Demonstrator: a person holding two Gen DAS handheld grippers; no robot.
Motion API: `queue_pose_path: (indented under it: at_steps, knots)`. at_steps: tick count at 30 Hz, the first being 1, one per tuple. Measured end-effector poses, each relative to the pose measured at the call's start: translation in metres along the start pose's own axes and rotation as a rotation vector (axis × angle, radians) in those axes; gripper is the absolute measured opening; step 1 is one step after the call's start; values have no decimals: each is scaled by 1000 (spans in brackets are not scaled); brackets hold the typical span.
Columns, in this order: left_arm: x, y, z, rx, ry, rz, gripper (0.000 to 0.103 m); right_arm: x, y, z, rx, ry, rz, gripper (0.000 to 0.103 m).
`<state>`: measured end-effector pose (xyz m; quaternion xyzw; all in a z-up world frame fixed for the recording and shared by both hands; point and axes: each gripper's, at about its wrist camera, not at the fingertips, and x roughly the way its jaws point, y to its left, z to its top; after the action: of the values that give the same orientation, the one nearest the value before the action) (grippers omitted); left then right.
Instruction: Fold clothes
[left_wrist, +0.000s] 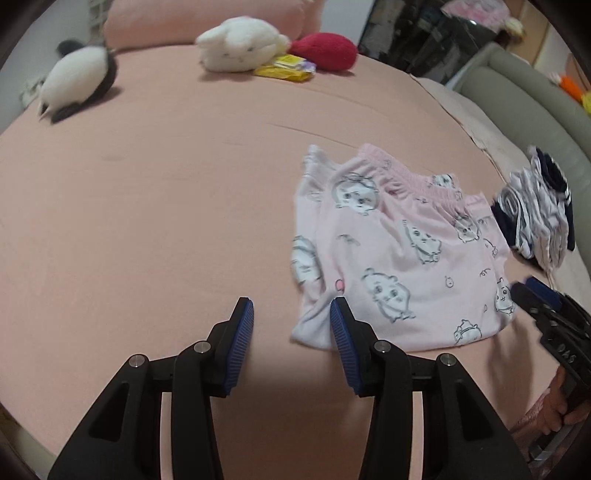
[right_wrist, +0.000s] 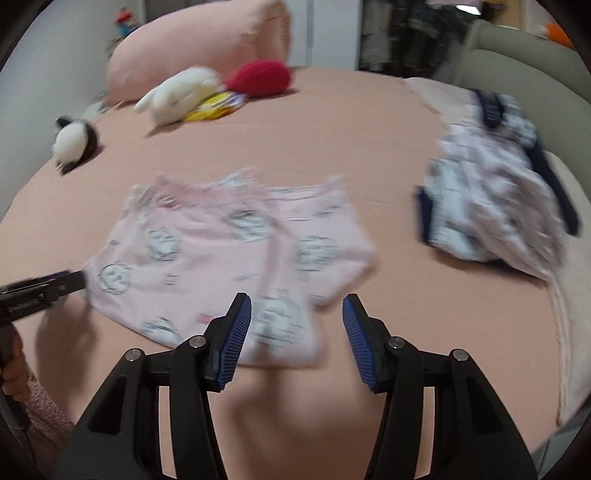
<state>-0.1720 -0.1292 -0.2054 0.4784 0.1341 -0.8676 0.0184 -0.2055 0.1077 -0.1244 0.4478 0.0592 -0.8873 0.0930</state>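
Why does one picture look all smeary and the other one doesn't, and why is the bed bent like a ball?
Right wrist view: motion blur smears the pink pajamas and the striped clothes; only the right gripper looks sharp. Left wrist view: the pajamas are mostly crisp, the panda toy slightly blurred. Both views: the fisheye lens bulges the bed and darkens the corners.

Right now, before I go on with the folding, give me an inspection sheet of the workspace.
Surface: pink bed sheet, smooth.
Job's things: pink printed garment lying partly folded; crumpled white and navy garment at the bed's right edge.
Clutter: white plush toy, black and white plush toy, red cushion, yellow packet, pink pillow.
Grippers: left gripper and right gripper open, both empty, above the pink garment's near edge.
Cables: nothing seen.
Surroundings: grey sofa, dark shelves behind.
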Motion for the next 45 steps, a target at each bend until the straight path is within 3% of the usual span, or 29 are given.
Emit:
queue_pose_path:
  at_steps: [4, 8, 14, 24, 34, 37, 45]
  knots:
    - [0, -15, 11, 39, -38, -9, 46, 27, 23, 18, -56, 39, 69, 53]
    - [4, -32, 37, 109, -40, 2, 46, 47, 36, 46, -118, 7, 79, 53]
    - [33, -51, 74, 136, -29, -32, 47, 77, 22, 63, -47, 24, 106, 53]
    - [63, -72, 87, 91, -9, -38, 48, 90, 18, 65, -40, 56, 111, 55]
    - [70, -81, 82, 150, -10, -1, 53, 105, 0, 62, 21, 120, 68, 61]
    - [70, -84, 82, 167, -12, 18, 54, 108, -3, 62, 28, 118, 59, 67]
    - [70, -84, 83, 182, -11, 33, 56, 109, -3, 63, -1, 114, 35, 67]
